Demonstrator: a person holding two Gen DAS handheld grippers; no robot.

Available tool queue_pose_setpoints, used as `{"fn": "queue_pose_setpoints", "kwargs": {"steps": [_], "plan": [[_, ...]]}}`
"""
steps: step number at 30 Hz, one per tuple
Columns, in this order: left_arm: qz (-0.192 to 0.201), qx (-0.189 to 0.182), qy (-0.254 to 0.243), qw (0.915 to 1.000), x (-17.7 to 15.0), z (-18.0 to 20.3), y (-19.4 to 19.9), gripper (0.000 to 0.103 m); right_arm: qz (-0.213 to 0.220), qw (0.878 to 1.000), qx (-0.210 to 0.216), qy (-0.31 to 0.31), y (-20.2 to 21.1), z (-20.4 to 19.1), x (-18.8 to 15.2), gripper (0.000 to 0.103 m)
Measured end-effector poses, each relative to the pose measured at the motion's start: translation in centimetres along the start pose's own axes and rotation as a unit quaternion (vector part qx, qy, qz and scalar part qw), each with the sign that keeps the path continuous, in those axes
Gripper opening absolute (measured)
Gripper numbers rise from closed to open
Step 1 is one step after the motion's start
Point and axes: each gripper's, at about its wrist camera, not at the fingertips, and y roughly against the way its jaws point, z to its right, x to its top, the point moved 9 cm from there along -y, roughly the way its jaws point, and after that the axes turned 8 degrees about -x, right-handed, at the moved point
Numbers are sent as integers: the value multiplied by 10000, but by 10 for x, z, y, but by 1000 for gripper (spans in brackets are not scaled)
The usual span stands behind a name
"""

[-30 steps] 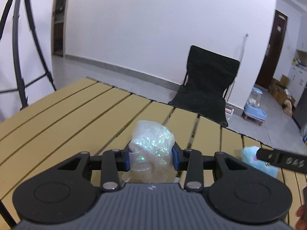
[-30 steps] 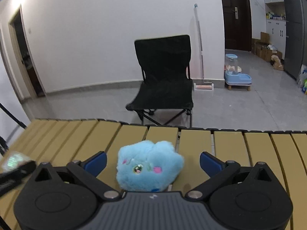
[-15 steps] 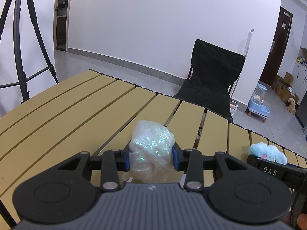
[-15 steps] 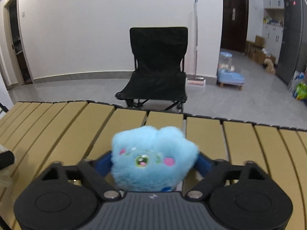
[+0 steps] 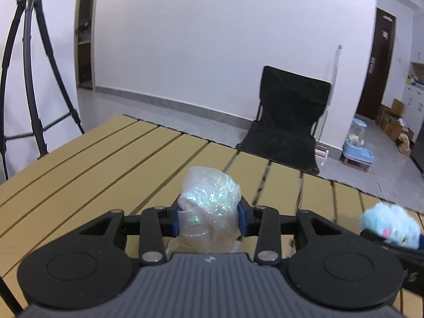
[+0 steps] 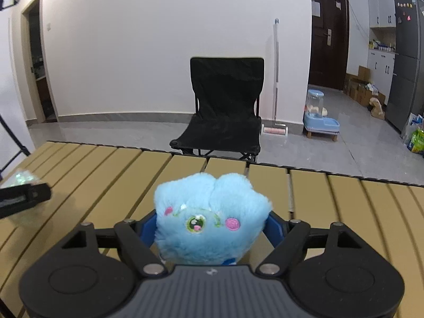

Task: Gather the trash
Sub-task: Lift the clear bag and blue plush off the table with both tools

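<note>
White walls, grey tile floor, dark door on the far right side. Slatted tan worktop fills the foreground in both wrist views; landmark for everything below is the black folding chair standing on the floor just past the worktop's far edge.

Left claw: narrow, blue pads pinched on a crumpled wad of glittery clear plastic wrap. Wad bulges above the fingers and sits nearer the camera than the chair and off to the chair's left, over the worktop. Can't tell if its underside touches the slats.

Right claw: jaws closing, with a blue plush toy between them; blue pads sit against both of its sides. Toy's embroidered green eye and pink cheeks face the camera. It is straight in front of the chair, on the near side of the worktop edge. In the left wrist view the same toy shows low at the right edge, right of the chair, blurred.

Right wrist view also catches the left claw's finger and the wad at the far left edge, well left of the chair, blurred.

Around the chair: a mop or broom handle leaning on the wall just to its right, a blue pet water dispenser further right, black tripod legs far to its left.
</note>
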Motion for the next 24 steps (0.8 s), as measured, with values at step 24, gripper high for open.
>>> {"fn": "queue_pose_setpoints", "kwargs": {"steps": [24], "plan": [[71, -796, -284, 9964, -26, 30, 229, 38, 553, 9977, 67, -397, 276, 80, -73, 78]]}}
